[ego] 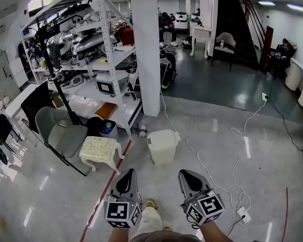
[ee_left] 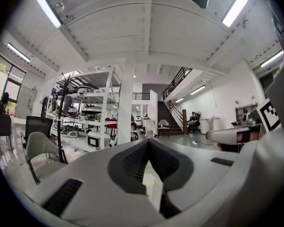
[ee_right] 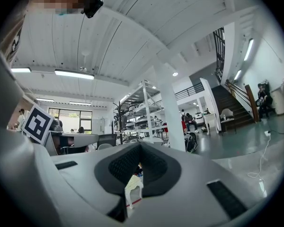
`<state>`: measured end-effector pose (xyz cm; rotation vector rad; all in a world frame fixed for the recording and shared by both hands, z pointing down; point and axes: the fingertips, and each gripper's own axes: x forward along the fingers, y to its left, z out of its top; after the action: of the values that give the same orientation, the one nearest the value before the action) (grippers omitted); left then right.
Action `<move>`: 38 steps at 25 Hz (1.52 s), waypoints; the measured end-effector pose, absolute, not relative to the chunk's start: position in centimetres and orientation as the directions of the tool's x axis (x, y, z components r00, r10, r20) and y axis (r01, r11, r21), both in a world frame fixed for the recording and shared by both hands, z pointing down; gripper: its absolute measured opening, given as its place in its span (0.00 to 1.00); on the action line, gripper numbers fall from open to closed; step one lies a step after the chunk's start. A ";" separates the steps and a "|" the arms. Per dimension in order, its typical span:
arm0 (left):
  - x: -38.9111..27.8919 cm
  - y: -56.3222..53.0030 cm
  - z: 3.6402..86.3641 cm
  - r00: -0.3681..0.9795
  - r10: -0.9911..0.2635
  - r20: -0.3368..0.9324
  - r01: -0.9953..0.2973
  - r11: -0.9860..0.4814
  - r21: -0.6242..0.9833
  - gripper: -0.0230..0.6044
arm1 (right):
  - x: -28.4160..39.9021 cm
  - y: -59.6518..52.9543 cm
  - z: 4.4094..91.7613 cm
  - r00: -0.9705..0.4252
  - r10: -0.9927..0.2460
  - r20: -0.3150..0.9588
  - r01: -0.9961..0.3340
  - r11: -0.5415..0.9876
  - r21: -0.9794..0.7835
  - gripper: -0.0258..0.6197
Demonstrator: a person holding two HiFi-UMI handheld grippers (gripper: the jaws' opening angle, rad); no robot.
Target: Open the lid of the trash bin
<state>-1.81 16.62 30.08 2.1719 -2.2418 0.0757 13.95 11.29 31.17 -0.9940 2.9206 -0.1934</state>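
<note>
Cream plastic trash bin (ego: pixel 162 146), lid down, sits centre frame, well ahead of & between both tongs. Left gripper (ego: pixel 129 175) & right gripper (ego: pixel 187 176): jaws together, empty. Right looks marginally nearer.

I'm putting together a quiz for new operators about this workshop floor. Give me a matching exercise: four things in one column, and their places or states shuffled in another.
1 trash bin
2 chair
3 power strip
4 small table

A on the floor, far right
B lid shut, before the white pillar
C grey, farthest left
D cream top, between chair and bin

Pairs: 1-B, 2-C, 3-A, 4-D
</note>
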 end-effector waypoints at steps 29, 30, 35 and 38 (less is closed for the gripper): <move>-11.6 -2.0 31.7 0.066 -0.994 0.087 -0.998 -0.067 -0.009 0.02 | 4.4 -5.9 32.1 -0.749 -0.662 0.026 -0.658 0.740 -0.141 0.09; -12.2 -2.6 31.6 0.070 -0.994 0.089 -0.997 -0.071 -0.013 0.02 | 3.8 -6.5 31.9 -0.748 -0.663 0.026 -0.659 0.738 -0.143 0.09; -14.3 -6.0 31.1 0.107 -0.990 0.093 -0.994 -0.109 -0.016 0.02 | 1.5 -9.7 31.5 -0.735 -0.677 0.026 -0.674 0.725 -0.141 0.09; -14.8 -7.8 31.1 0.132 -0.987 0.089 -0.991 -0.135 -0.021 0.02 | 0.9 -10.8 31.3 -0.724 -0.689 0.024 -0.686 0.716 -0.129 0.09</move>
<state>-14.82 -7.76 31.06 2.3310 -2.0373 0.1253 0.89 -10.84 31.31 -1.1566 2.8862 -0.2011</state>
